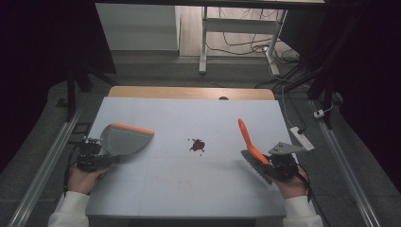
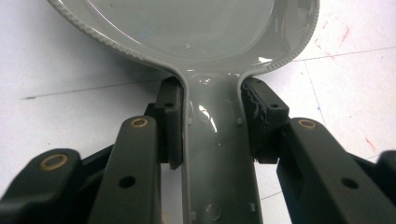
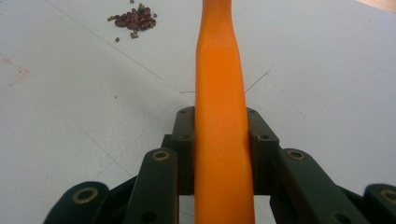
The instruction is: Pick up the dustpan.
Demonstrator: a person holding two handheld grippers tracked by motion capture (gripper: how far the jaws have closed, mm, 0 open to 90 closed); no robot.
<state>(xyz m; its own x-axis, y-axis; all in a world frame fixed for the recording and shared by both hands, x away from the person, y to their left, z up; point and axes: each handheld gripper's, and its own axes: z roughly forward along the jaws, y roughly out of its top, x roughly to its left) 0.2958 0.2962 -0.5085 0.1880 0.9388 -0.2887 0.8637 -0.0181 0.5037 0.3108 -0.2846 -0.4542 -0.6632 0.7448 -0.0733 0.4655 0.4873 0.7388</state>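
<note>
A grey dustpan point(image 1: 125, 138) with an orange lip lies on the white table point(image 1: 189, 189) at the left. My left gripper point(image 1: 94, 158) is shut on its handle; in the left gripper view both pads point(image 2: 170, 121) press the grey handle point(image 2: 219, 154) just below the pan point(image 2: 187, 28). At the right, my right gripper point(image 1: 280, 165) is shut on a brush point(image 1: 249, 139) whose orange handle point(image 3: 219, 70) runs up between the jaws, its dark bristles point(image 1: 255, 165) near the table. A small pile of dark red beans point(image 1: 197, 145) point(image 3: 135, 19) sits mid-table between the two tools.
A white power strip point(image 1: 301, 138) lies off the table's right edge. A wooden strip point(image 1: 189, 92) borders the far side. Desk legs and cables point(image 1: 246, 42) stand on the floor beyond. Faint red marks point(image 2: 345, 32) dot the table top.
</note>
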